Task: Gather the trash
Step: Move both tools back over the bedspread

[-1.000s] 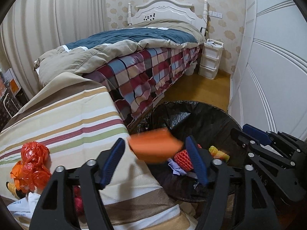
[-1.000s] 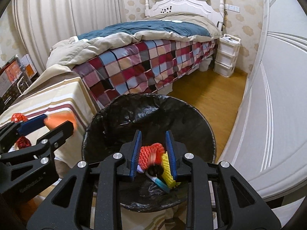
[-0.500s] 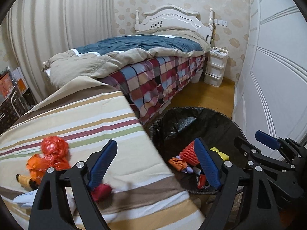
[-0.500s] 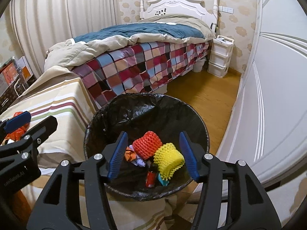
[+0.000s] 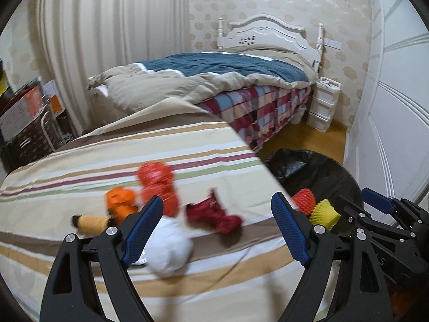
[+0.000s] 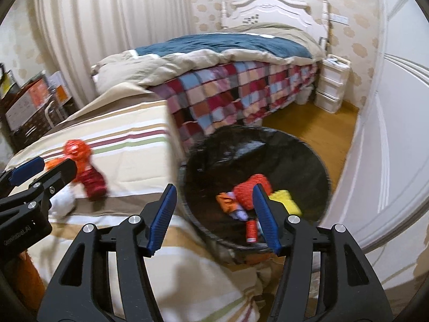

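Over the striped cloth (image 5: pixel 80 244) I am holding the left gripper (image 5: pixel 217 226) wide and empty, the right gripper (image 6: pixel 214 217) likewise by the bin (image 6: pixel 316 161). Scraps (image 5: pixel 214 214) are lying ahead; next I judge a descent and pinch.

Trash (image 5: pixel 213 214) on table (image 5: pixel 80 166), bin (image 6: pixel 303 158) right of it.
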`<state>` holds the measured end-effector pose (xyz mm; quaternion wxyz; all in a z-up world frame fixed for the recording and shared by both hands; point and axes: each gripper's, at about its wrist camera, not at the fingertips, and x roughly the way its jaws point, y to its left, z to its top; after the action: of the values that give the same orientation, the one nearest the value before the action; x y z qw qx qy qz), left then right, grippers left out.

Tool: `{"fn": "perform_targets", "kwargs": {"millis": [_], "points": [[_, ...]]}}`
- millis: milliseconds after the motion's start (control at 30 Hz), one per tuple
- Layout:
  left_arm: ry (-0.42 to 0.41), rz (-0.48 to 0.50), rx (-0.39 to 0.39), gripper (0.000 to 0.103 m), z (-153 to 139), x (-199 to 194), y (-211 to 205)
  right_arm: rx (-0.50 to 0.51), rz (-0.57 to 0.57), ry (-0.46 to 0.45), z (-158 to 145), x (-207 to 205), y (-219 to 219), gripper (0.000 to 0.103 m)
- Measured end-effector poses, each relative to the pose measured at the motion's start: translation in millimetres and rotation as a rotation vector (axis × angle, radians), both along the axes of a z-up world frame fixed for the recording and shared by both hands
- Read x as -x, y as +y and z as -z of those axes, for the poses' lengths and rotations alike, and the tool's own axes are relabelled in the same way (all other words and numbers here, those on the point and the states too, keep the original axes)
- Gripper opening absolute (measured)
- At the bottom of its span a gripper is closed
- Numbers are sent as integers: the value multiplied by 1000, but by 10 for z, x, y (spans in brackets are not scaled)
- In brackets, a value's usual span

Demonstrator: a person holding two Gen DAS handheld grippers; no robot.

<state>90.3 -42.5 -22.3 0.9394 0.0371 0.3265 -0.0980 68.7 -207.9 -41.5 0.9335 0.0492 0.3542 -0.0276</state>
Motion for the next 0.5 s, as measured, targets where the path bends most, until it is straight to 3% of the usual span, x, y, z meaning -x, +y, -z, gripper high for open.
{"fn": "perform_targets", "kwargs": {"millis": [500], "points": [[9,-168,-20,82,105,253,918,34,-223,43,91,-129,962,58]]}}
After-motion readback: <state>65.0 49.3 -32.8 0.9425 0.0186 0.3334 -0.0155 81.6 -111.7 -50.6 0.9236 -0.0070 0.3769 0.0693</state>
